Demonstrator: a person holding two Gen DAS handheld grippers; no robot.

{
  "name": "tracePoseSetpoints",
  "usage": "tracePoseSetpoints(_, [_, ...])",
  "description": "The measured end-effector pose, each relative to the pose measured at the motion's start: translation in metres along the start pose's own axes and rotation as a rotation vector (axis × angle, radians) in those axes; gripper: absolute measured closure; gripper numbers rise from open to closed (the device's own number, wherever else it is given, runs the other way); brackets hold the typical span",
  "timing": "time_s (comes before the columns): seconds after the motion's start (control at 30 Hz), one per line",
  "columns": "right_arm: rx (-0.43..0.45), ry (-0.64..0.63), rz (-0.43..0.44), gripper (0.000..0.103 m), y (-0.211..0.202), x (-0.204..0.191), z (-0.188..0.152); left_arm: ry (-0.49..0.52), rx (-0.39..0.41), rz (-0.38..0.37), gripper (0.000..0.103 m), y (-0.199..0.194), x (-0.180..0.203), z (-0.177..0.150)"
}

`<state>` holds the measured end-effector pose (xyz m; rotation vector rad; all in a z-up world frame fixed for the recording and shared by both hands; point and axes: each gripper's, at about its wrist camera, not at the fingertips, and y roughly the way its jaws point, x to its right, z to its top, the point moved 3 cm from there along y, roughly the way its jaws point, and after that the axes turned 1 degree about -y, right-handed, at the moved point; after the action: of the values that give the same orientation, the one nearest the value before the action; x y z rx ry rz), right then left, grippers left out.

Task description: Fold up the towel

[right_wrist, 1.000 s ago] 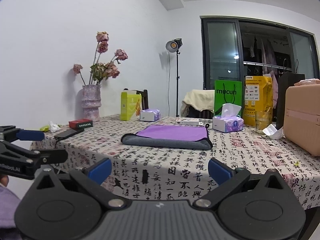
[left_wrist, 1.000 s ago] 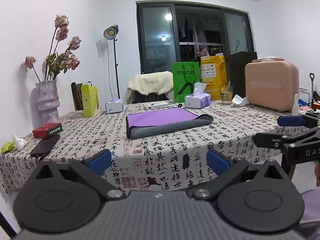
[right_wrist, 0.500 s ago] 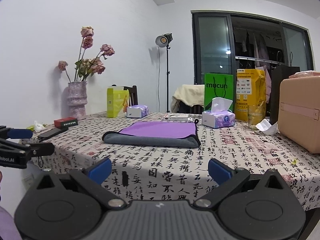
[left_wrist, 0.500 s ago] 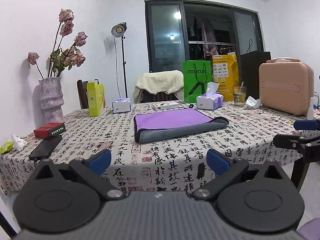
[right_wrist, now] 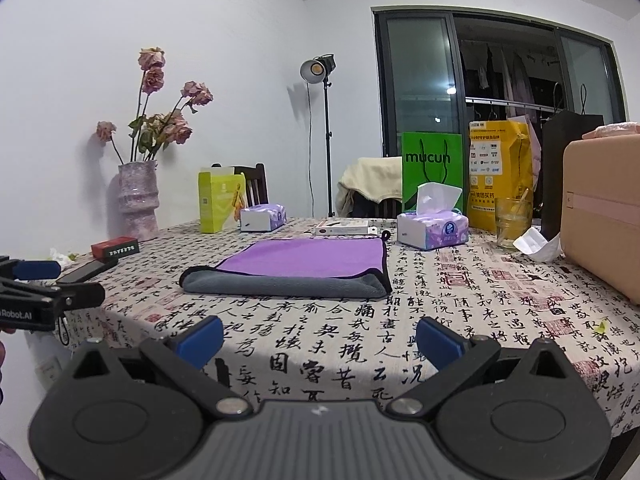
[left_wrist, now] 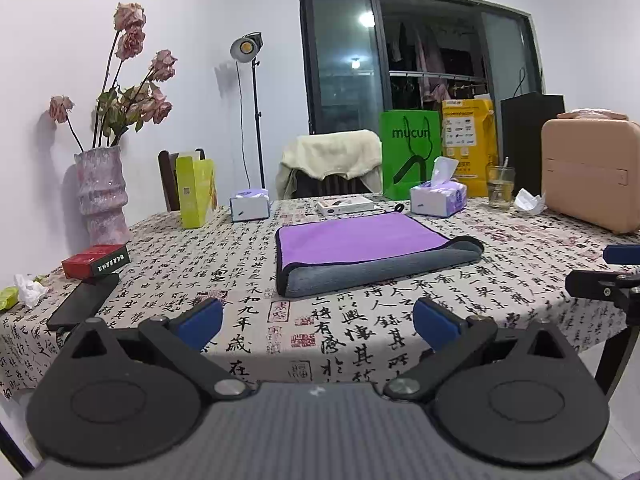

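Note:
A purple and grey towel [left_wrist: 360, 250] lies folded flat on the table, its grey fold facing me; it also shows in the right wrist view [right_wrist: 296, 270]. My left gripper [left_wrist: 318, 325] is open and empty, held off the table's near edge, well short of the towel. My right gripper [right_wrist: 320, 340] is open and empty, also off the near edge. Each gripper shows at the side of the other's view: the right one [left_wrist: 608, 272] and the left one [right_wrist: 44, 288].
The table [left_wrist: 248, 280] has a calligraphy-print cloth. On it stand a vase of dried roses [left_wrist: 102, 192], a red box [left_wrist: 96, 260], a black phone [left_wrist: 82, 306], tissue boxes [left_wrist: 438, 196], a glass [left_wrist: 500, 186], bags, and a beige case [left_wrist: 592, 172].
Both grippers have moved closer to the table and the towel looms larger. The towel has not moved. Both stay open.

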<state>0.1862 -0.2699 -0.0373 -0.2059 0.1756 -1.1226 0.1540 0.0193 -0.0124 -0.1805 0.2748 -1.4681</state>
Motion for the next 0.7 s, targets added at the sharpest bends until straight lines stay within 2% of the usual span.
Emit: tracePoseSetpoints(0.7, [-0.040,0.015,0.006,0.000,0.066,0.025,0.019,-0.004,-0.069,0.013,0.000,0.066,-0.005,0.018])
